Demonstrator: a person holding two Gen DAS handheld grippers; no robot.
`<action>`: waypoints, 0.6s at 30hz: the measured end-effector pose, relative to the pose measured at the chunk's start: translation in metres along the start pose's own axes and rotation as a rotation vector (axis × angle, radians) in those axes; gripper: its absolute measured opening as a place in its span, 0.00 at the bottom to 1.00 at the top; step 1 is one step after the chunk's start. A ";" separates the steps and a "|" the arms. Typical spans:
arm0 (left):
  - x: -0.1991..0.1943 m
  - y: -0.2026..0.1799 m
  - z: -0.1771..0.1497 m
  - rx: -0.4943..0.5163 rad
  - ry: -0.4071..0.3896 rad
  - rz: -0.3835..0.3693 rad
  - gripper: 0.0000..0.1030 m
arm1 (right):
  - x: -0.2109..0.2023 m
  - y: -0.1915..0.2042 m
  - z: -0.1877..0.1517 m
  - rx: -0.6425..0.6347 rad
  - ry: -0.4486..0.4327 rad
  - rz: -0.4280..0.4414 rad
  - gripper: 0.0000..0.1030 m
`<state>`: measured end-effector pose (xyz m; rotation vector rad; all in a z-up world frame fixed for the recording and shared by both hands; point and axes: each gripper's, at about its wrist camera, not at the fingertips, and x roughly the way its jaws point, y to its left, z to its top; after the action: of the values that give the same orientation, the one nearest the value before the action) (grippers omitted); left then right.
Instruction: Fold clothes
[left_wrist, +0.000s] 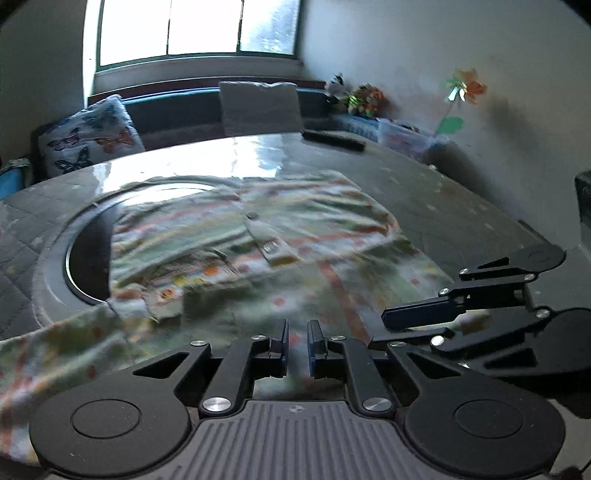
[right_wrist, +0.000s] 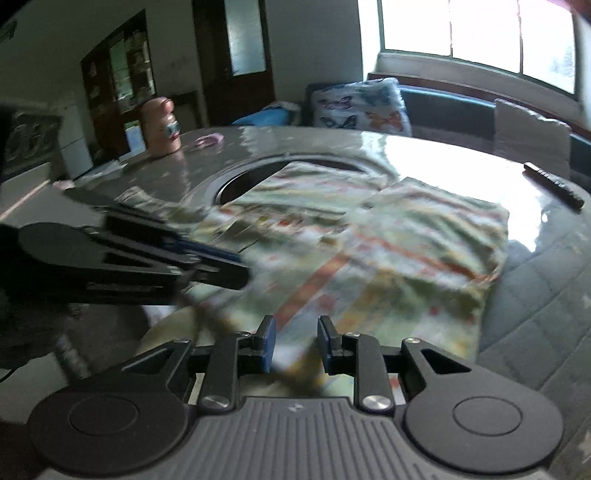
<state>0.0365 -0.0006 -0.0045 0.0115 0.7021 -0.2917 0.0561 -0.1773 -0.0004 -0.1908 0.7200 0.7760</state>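
Shirt (left_wrist: 258, 236) spread across worktop (left_wrist: 443, 192), near hem just ahead of both grippers; left gripper (left_wrist: 297, 347) and right gripper (right_wrist: 297, 343) parted, holding nothing, equally near.

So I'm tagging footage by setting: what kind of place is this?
Most likely a home living or dining room: a butterfly-print cushion on a window bench, soft toys, and a patterned garment spread over the table.
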 end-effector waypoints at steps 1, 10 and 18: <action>0.001 -0.001 -0.002 0.003 0.004 0.000 0.11 | -0.003 0.002 -0.003 -0.001 0.000 0.006 0.23; -0.001 0.001 -0.008 0.006 0.010 0.007 0.13 | -0.047 -0.027 -0.022 0.132 -0.045 -0.122 0.23; -0.004 0.006 -0.010 -0.010 0.008 0.021 0.15 | -0.058 -0.045 -0.036 0.169 -0.003 -0.194 0.23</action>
<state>0.0291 0.0075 -0.0099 0.0099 0.7108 -0.2683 0.0400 -0.2572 0.0059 -0.1047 0.7487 0.5282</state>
